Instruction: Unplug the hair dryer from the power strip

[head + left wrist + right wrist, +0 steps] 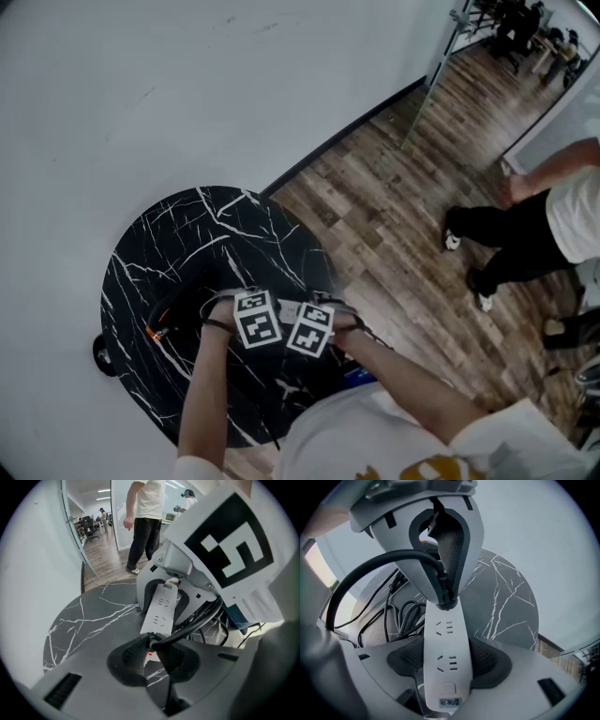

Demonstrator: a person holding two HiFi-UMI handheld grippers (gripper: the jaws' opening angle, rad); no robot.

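Note:
A white power strip (pixel 446 644) lies over the black marble table (pixel 187 234). My right gripper (pixel 446 660) is shut on its near end, one pad on each long side. At the strip's far end a black plug (pixel 445 603) sits in a socket, with its thick black cord (pixel 370 569) arching away to the left. My left gripper (pixel 150 648) is shut on that plug (pixel 151 641), pointing steeply down. In the head view both grippers (pixel 255 319) (pixel 311 330) stand side by side over the table's near part. A dark shape with an orange spot (pixel 159 328) lies to their left.
Loose black cables (pixel 401 616) coil on the table beside the strip. The round table stands against a white wall (pixel 141 84). A person (pixel 525 234) stands on the wood floor to the right. A glass partition (pixel 75 527) is behind.

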